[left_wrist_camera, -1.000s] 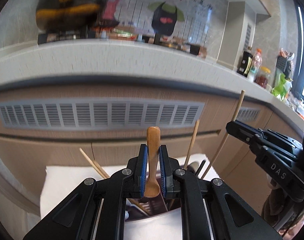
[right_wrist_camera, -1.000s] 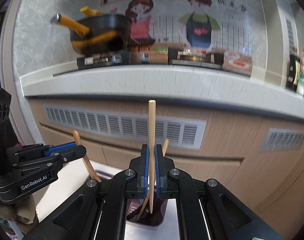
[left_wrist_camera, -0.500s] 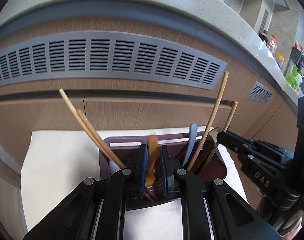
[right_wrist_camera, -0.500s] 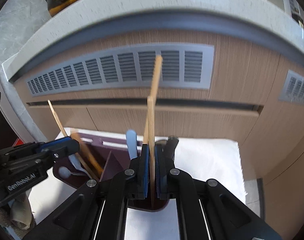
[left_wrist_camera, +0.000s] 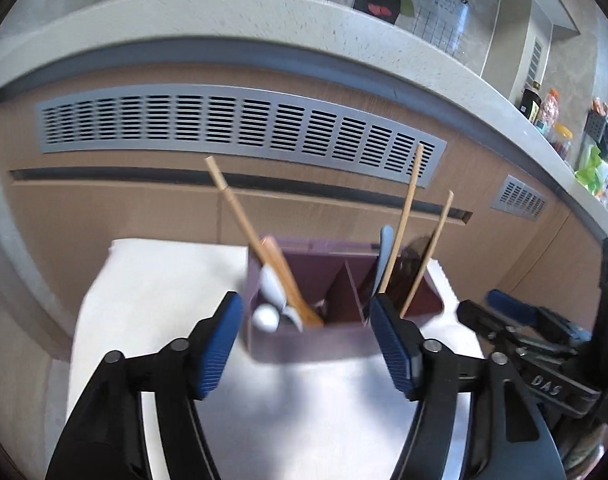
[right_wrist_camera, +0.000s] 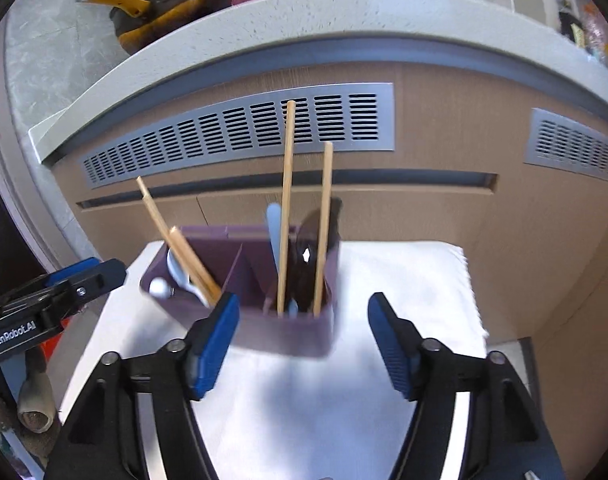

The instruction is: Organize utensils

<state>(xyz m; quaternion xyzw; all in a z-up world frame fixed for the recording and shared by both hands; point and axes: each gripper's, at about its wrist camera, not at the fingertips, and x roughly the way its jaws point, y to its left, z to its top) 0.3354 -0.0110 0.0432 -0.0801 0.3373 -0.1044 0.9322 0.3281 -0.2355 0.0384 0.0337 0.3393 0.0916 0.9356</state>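
Left tongs point(left_wrist_camera: 304, 344) stand apart and empty just before the purple holder point(left_wrist_camera: 304, 344); the wooden spoon point(left_wrist_camera: 288, 280) leans in its left compartment, kept among spoons. Right tongs point(right_wrist_camera: 304, 340) likewise gape, empty; two chopsticks point(right_wrist_camera: 286, 208) stand sorted in the holder's point(right_wrist_camera: 280, 334) right compartment.

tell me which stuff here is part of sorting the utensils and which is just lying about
Part of the job:
- purple utensil holder
- chopsticks standing in it
- wooden spoon
- white spoon
- blue utensil
- left claw and right claw, both open

Just lying about:
- white cloth under the holder
- black and yellow pot
- bottles on the counter
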